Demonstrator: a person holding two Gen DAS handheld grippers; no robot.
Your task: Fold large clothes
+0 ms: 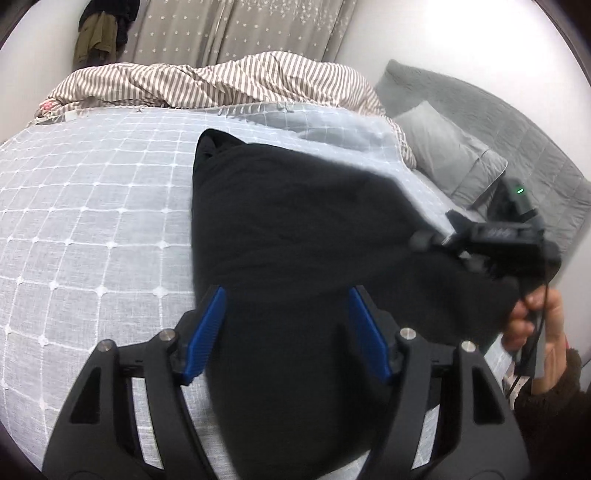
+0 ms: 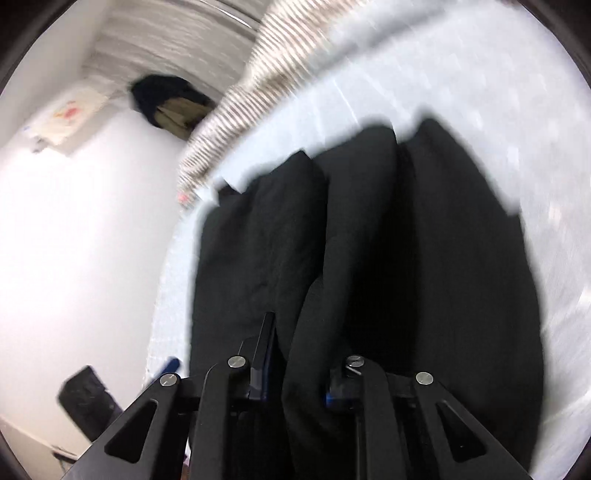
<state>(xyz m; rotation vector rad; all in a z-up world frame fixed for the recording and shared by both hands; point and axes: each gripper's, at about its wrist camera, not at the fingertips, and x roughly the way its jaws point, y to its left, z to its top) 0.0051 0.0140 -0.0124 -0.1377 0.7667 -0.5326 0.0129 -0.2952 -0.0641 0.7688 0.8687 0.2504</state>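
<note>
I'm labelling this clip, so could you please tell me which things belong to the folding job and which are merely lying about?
Part of the job:
black garment
left claw, open
right claw, shut on the garment
grid-patterned bedspread beneath

Just lying about:
striped duvet
grey pillow
star-print curtain
hanging clothes

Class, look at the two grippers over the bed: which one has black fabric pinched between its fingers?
The right gripper: a fold of the black garment is pinched between its fingers. The left gripper is open, its blue pads spread apart above the cloth.
</note>
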